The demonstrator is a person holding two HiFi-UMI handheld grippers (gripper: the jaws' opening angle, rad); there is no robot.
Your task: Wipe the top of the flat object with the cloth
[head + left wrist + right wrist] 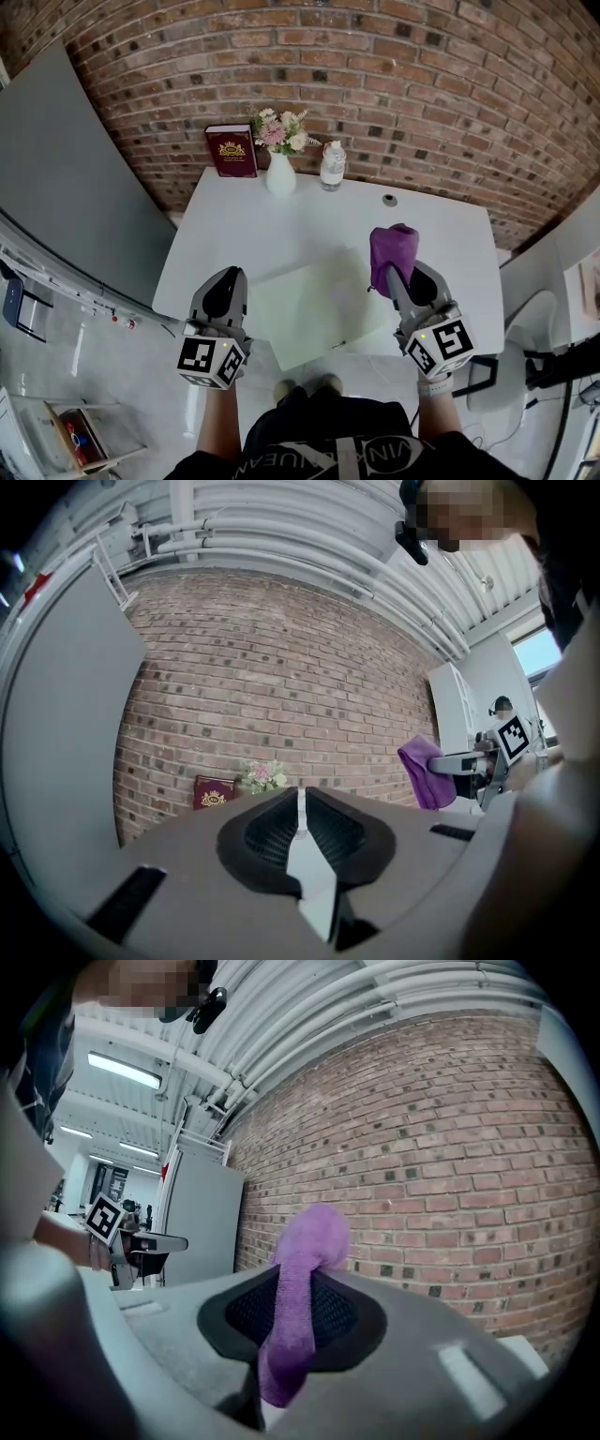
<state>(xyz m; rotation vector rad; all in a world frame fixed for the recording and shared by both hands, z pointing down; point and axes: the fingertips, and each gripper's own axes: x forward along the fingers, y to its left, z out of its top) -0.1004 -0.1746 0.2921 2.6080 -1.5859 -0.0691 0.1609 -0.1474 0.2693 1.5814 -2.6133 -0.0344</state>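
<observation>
A pale green flat sheet (314,309) lies on the white table (281,225) at its near edge, between my two grippers. My right gripper (396,277) is shut on a purple cloth (394,251), held above the sheet's right side. In the right gripper view the cloth (305,1288) bunches above the jaws and a strip hangs down between them. My left gripper (225,291) is shut with nothing in it, raised over the sheet's left edge. In the left gripper view its jaws meet at a thin seam, and the cloth (424,771) shows off to the right.
At the table's far edge stand a dark red book (231,150), a white vase of flowers (280,155) and a glass jar (332,166). A small round cap (389,200) sits at the back right. A brick wall rises behind; a chair (525,337) stands at the right.
</observation>
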